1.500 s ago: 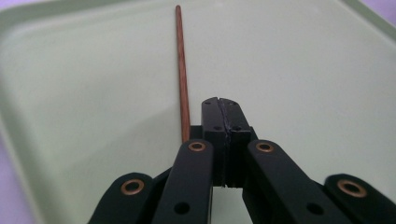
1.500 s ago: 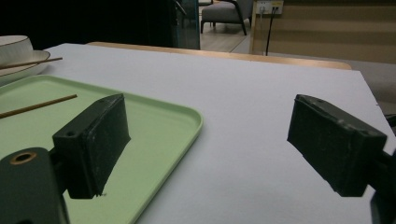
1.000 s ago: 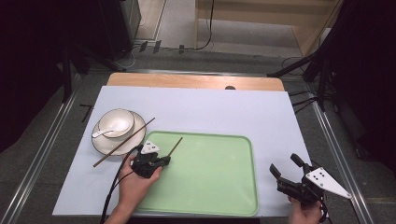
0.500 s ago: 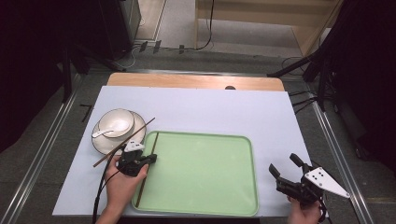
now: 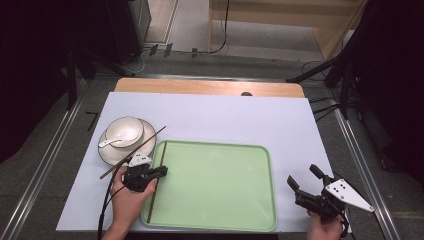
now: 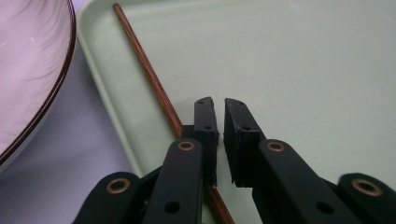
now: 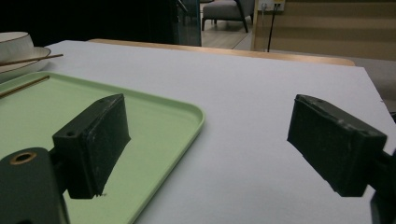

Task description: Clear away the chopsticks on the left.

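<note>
White-covered tabletop [image 5: 215, 120], pale green plastic tray [image 5: 215, 185] — thin brown wooden chopstick [image 5: 157, 177] just dropped along its left edge. Left gripper [image 5: 161, 172] jaws just cracking open, nothing between; right gripper [image 5: 305, 177] wide open, empty. Next up: second brown chopstick [image 5: 132, 152] across white bowl's plate [image 5: 107, 152].

The tray [image 5: 215, 190] is a pale mint green all over, plain and without pattern. On it lies a reddish-brown chopstick [image 5: 156, 185] with a fine wood grain; a second chopstick [image 5: 132, 152] of the same brown lies across the plate. The bowl [image 5: 124, 131] and spoon [image 5: 111, 142] are white. The plate [image 5: 107, 155] is white with a thin dark brown line round its rim. The bench [image 5: 225, 120] is covered in plain pale lilac-white, with a light wood strip along its far edge. The left hand-held gripper [image 5: 159, 173] is black with brass-coloured rivets; the right hand-held gripper [image 5: 304, 179] is black with a grey plate.
</note>
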Motion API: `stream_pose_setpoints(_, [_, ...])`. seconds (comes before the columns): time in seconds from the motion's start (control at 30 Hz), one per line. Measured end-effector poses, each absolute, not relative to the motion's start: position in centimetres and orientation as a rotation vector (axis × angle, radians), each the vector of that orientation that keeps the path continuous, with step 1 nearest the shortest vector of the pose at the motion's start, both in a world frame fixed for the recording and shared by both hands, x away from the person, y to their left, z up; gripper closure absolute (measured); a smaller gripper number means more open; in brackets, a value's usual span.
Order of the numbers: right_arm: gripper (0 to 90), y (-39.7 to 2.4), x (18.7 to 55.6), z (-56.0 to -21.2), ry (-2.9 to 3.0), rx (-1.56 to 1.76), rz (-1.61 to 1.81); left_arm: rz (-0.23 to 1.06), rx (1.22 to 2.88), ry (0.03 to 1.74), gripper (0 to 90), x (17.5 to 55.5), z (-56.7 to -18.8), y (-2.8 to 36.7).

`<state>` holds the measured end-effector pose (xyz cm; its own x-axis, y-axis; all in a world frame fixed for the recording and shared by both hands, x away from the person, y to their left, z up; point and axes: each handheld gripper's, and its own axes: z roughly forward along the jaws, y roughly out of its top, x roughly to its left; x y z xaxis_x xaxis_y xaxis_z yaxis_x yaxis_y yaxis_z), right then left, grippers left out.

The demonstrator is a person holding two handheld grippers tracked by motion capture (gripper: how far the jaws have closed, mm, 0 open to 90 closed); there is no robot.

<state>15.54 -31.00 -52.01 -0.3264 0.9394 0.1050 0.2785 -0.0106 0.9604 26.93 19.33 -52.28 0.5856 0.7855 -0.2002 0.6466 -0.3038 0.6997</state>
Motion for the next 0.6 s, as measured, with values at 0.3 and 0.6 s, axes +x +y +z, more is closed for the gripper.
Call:
stream_pose_setpoints(0.3, [13.0,-30.94,15.53,-51.99,1.65,1.278,1.366,0.221,2.029,1.107,77.4,26.83,-52.09,19.56])
stream_pose_setpoints(0.6, [13.0,-30.83,15.62,-52.06,1.655,1.276,1.366,0.22,2.009,1.081,75.5,26.71,-51.62,20.06])
